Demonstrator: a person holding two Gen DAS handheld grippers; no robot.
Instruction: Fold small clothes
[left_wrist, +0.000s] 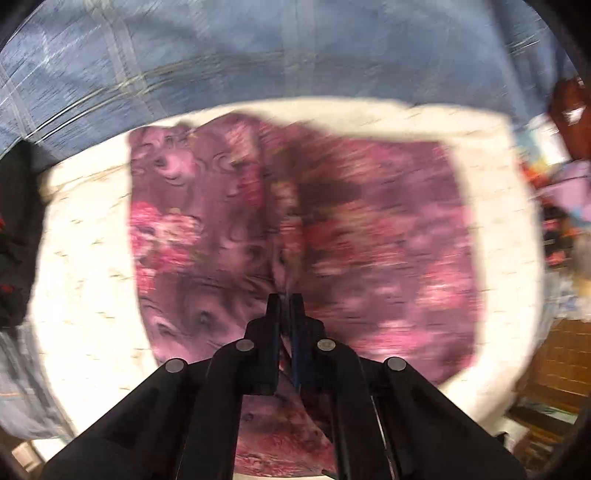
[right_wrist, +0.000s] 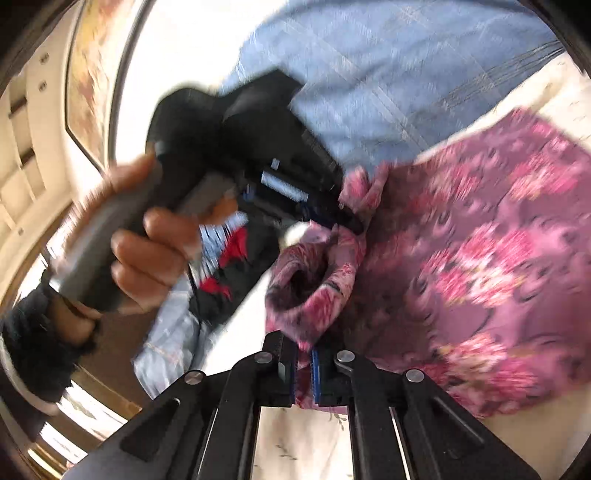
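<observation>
A purple floral garment (left_wrist: 362, 236) lies spread on a cream cloth (left_wrist: 85, 295), with a raised fold running up its middle. My left gripper (left_wrist: 285, 295) is shut on the garment's near edge, which hangs between its fingers. In the right wrist view my right gripper (right_wrist: 303, 347) is shut on another edge of the same garment (right_wrist: 480, 258), which bunches up just above its fingers. The left gripper (right_wrist: 351, 221) also shows there, held by a hand (right_wrist: 147, 236), pinching the fabric a little further along the same edge. Both views are motion-blurred.
A blue checked bedsheet (left_wrist: 295, 48) lies beyond the cream cloth. A black and red garment (left_wrist: 14, 236) sits at the left edge, also in the right wrist view (right_wrist: 229, 273), with a pale blue garment (right_wrist: 166, 339) beside it. Colourful clutter (left_wrist: 561, 206) lies at the right.
</observation>
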